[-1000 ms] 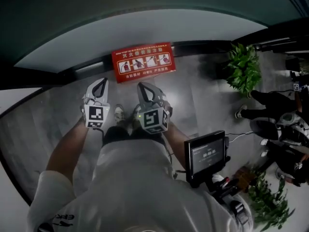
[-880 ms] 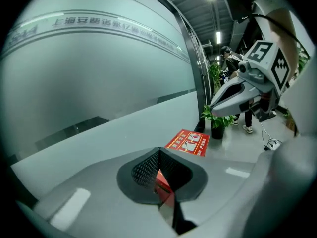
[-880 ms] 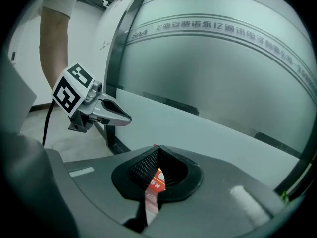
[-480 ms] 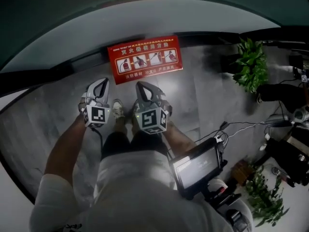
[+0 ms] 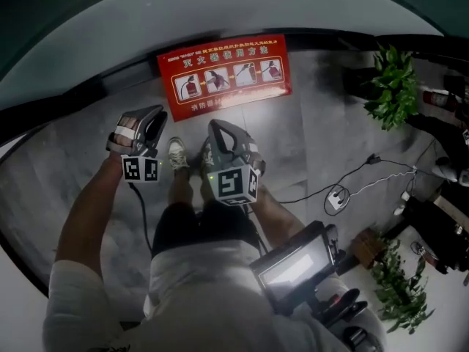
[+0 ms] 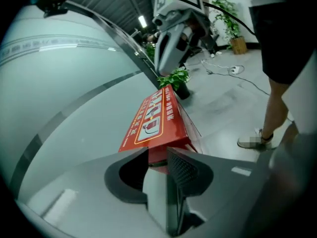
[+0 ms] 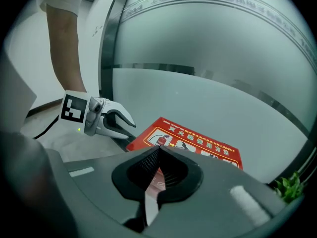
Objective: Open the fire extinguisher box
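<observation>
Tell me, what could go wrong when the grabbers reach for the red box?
The left gripper has just been opening its jaws. Nothing is between them, but the gap is small, so it might slip off the edge of the red box. The right gripper is shut and could only bump the box. The cable lying nearby could trip whoever steps back.

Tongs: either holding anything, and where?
Nothing held. Left tongs have just been opening, nothing between them; right tongs shut, empty. Both short of the fire extinguisher box.
</observation>
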A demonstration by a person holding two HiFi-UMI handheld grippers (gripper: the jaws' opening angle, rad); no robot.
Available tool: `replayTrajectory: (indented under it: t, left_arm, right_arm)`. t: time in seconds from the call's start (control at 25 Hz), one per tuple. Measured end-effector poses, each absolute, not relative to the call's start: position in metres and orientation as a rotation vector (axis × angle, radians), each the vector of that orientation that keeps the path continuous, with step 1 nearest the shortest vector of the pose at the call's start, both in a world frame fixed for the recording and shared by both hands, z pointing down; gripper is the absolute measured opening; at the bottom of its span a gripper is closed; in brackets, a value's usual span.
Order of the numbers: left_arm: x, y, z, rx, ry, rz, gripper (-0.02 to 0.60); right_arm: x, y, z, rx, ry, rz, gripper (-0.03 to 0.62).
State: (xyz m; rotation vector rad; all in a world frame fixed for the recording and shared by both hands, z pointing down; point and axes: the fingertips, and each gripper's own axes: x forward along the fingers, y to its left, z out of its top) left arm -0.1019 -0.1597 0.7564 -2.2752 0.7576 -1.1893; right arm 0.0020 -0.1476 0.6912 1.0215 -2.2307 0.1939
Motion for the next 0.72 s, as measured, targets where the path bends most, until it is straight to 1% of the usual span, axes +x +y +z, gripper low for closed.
replayTrajectory:
  t: [0.04,0.12,0.24,0.32,0.44,0.52,0.72]
  left_arm:
    - [-0.101,-0.159,0.763,-2.241,0.715,-1.194,0.127]
    - [-0.098,-0.161,0.773,-2.176,0.649,-1.199,0.195]
    - [-0.094,-0.167,0.782,-2.094,0.606,-1.185,0.249]
    - [-0.089,-0.172,0.783,-2.052,0.595,-1.164,0.272]
    - [-0.081,-0.176,0.782,-1.996,0.554,-1.134,0.289]
    - [-0.079,-0.175,0.781,-1.967,0.525,-1.116,0.29]
    - [-0.081,-0.173,0.781,-1.949,0.489,-1.105,0.245]
  right_arm:
    - [0.003,-0.148,0.694,1.029,-2.227,0.2,0.014]
    - [0.006,-0.149,0.699,1.053,-2.218,0.215,0.014]
    - [0.011,-0.15,0.706,1.08,-2.202,0.23,0.014]
    - [0.014,-0.15,0.709,1.098,-2.196,0.238,0.014]
    - [0.017,-0.148,0.712,1.101,-2.186,0.246,0.014]
    - [0.018,-0.146,0.714,1.103,-2.18,0.253,0.014]
    - [0.024,-0.142,0.719,1.11,-2.163,0.264,0.014]
